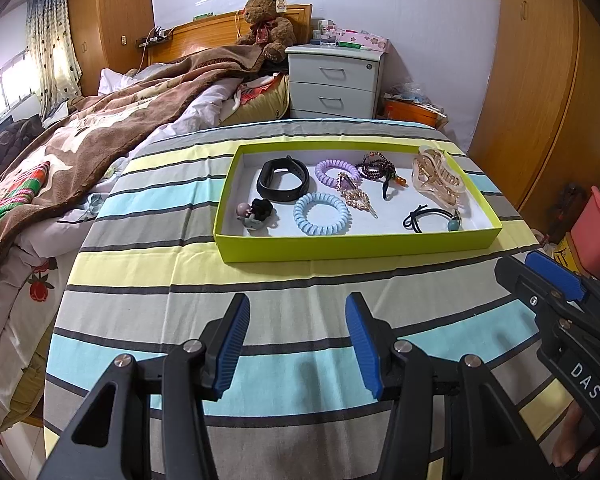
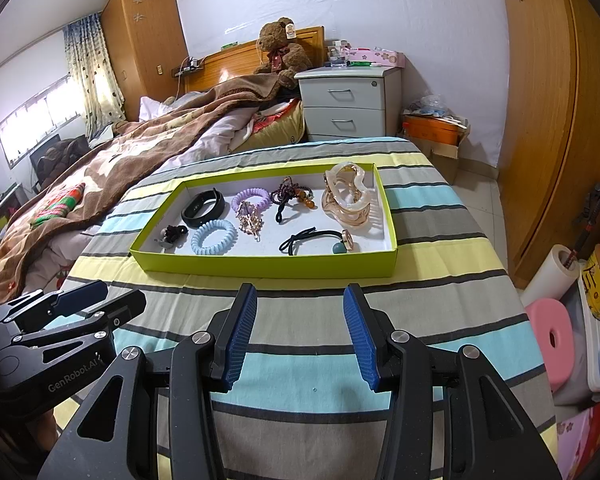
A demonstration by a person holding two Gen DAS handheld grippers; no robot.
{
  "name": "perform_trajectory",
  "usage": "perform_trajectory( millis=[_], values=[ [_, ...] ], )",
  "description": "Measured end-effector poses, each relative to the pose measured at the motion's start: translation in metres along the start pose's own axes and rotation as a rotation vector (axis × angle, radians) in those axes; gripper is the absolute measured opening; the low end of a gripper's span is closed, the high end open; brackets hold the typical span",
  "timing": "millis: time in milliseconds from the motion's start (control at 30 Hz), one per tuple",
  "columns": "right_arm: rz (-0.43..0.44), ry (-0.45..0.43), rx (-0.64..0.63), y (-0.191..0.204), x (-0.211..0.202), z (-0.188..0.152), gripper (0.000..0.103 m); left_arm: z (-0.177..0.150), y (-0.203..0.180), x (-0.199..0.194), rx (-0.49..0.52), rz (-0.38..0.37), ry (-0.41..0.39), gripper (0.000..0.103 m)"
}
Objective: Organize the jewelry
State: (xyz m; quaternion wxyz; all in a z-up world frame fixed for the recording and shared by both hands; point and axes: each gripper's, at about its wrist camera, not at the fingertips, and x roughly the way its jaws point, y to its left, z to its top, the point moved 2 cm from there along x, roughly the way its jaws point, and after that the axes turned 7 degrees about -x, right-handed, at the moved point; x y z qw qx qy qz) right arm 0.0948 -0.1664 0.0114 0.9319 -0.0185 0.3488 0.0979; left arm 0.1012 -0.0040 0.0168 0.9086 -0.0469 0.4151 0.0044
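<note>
Lime-green cardboard tray (image 1: 340, 246) sits on the striped surface (image 1: 180, 280), holding a blue coil hair tie (image 1: 321, 214), black wristband (image 1: 283, 180) and amber hair clip (image 1: 436, 178). We hover our left claw (image 1: 298, 344) and right claw (image 2: 300, 334) nearby, both open and empty.

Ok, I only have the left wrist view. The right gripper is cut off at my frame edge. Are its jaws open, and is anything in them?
Observer: Open and empty. The right gripper has its blue pads apart over the striped cloth, short of the green tray.
Operator: Anything on the floor on that side that I can't see?
Observer: Yes. A pink stool and a white roll stand off the right edge of the cloth, beyond your frame.
</note>
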Motion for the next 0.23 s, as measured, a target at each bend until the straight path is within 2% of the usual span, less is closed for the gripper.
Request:
perform_trajectory(
  millis=[233],
  values=[
    [0.0, 0.0, 0.001, -0.0001, -0.0001, 0.0, 0.046, 0.0007, 0.0, -0.0002, -0.001, 0.004, 0.002, 0.052]
  ],
)
